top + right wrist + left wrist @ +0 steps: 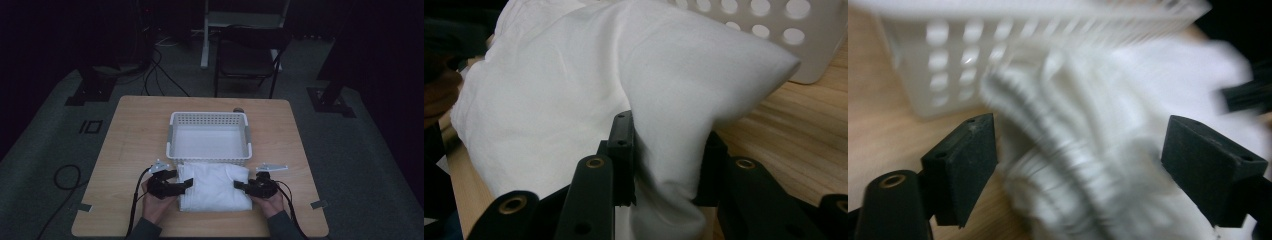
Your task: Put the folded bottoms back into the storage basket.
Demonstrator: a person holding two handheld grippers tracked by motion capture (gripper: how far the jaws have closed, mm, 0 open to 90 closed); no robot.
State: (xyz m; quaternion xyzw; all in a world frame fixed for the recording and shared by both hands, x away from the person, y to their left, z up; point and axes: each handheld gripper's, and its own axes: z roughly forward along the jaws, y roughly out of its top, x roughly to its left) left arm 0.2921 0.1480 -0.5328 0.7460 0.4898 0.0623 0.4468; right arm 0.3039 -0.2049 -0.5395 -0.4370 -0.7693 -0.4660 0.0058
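Folded white cloth (214, 186) low and centre in the high view, lying on the wooden table (135, 150) with its far edge just short of the white basket (209, 118) above it. At the cloth's right side, right gripper (241, 187) clamped tight on a bunched fold, jaws nearly together with fabric pinched between them (plain in the right gripper view, where the cloth (624, 85) puckers up out of the pinch). At the cloth's left side, left gripper (186, 184) spread wide, ribbed edge of the cloth (1073, 160) lying in the gap but neither pad pressing on it, so no hold there. Judged step: getting a grip on both sides to lift the bundle into the basket. Best done by pushing the left jaws deeper over the folded edge before closing, taking all layers and not merely the top one, then closing at roughly the same depth as the right side so the stack rises level. Worth holding the right pinch steady meanwhile, and lifting both sides together (a one-sided pull would likely unfold the bundle). Near rim of the basket (998, 55) just beyond the cloth at centre frame, so clearing it means up first, then forward. Bare tabletop at far left and far right of the high view, table's near edge close below the hands at the bottom, little room for drawing back. Basket interior bare, apparently wide enough for the bundle.
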